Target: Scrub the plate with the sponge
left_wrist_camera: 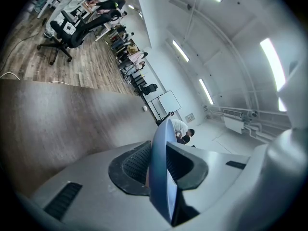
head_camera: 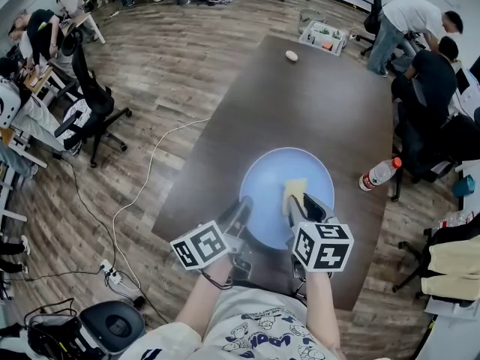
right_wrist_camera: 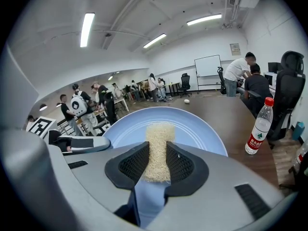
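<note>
While right fingers point(right_wrist_camera: 131, 168) pinch sponge point(right_wrist_camera: 159, 141) on plate point(right_wrist_camera: 197, 129) | left fingers point(left_wrist_camera: 131, 166) clamp plate rim edge-on

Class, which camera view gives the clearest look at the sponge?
The right gripper view: the sponge fills the centre, pinched by the right gripper over the plate, its texture clear. The head view shows it only as a small yellow patch; the left gripper view shows none of it.

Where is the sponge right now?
In the head view the sponge sits on the plate, right of its centre, pinched in the right gripper.
</note>
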A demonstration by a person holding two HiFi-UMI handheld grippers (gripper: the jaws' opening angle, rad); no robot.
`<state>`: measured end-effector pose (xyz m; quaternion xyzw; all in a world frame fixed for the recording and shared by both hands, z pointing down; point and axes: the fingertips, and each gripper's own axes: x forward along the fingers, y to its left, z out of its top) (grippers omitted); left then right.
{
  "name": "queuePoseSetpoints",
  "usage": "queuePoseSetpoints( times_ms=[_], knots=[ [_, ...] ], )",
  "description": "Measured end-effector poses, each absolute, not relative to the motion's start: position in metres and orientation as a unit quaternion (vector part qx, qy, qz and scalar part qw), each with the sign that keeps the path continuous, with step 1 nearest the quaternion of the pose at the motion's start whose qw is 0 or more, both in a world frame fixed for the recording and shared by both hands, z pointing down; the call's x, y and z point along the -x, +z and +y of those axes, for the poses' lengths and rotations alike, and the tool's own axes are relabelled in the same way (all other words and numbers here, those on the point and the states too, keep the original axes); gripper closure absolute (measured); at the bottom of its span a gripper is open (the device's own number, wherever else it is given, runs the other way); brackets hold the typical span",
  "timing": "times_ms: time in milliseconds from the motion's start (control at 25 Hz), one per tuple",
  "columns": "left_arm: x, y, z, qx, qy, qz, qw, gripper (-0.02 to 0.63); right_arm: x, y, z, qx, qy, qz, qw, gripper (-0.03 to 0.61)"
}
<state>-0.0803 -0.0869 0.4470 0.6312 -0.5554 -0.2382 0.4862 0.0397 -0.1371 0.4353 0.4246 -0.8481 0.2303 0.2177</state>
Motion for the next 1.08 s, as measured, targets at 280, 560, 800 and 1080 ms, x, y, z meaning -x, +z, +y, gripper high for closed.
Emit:
queuePoseSetpoints(
  times_ms=[280,560,800,1080],
  knots=[
    [0.0794,0.4466,-0.0887,-0.632,-0.239,-0.555,0.485,0.532,-0.0420,0.4339,-0.1398,-0.436,0.220,-0.846,0.216,0.465],
    [0.0797,0.4468,-0.0874,-0.631,-0.240,-0.555,0.486,0.532,-0.0425,0.4364,-0.1375,-0.435,0.222,-0.844,0.221,0.465],
    [0.0812,0.4476,-0.0876,-0.631,-0.239,-0.556,0.486,0.532,-0.0408,0.4370,-0.1367,-0.435,0.221,-0.844,0.223,0.465],
    [0.0816,0.4481,-0.0868,-0.631,-0.239,-0.556,0.485,0.532,-0.0412,0.4368,-0.1359,-0.437,0.220,-0.843,0.222,0.465]
  ],
)
